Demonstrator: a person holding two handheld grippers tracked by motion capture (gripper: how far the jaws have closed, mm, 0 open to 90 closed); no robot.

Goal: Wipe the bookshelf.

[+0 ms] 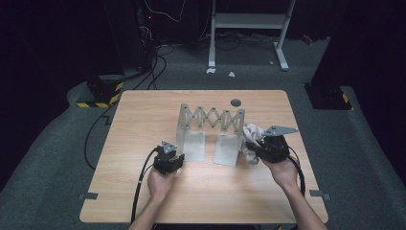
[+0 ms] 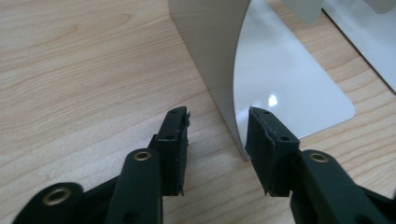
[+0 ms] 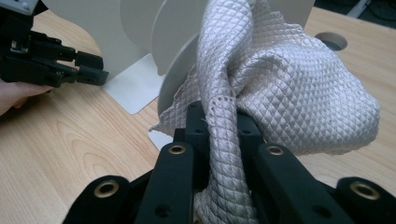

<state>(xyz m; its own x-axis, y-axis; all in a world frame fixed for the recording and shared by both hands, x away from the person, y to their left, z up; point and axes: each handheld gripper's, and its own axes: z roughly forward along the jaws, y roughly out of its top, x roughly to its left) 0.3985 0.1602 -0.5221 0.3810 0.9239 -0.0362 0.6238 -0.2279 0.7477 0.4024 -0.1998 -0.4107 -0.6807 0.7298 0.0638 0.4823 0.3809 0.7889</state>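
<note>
Left gripper (image 2: 218, 122) agape, right gripper (image 3: 219, 116) clamped

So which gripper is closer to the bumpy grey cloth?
The right one. The right gripper is clamped on the cloth beside the rack's right end; the left gripper stands open at the metal rack's left plate, away from the cloth.

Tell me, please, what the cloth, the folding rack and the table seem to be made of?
Cloth: woven fabric, pale grey, with a quilted diamond texture. Folding rack: probably painted sheet metal; thin, smooth, with a glossy reflection on its foot. Table: light wood or wood-look laminate, showing grain lines.
</note>
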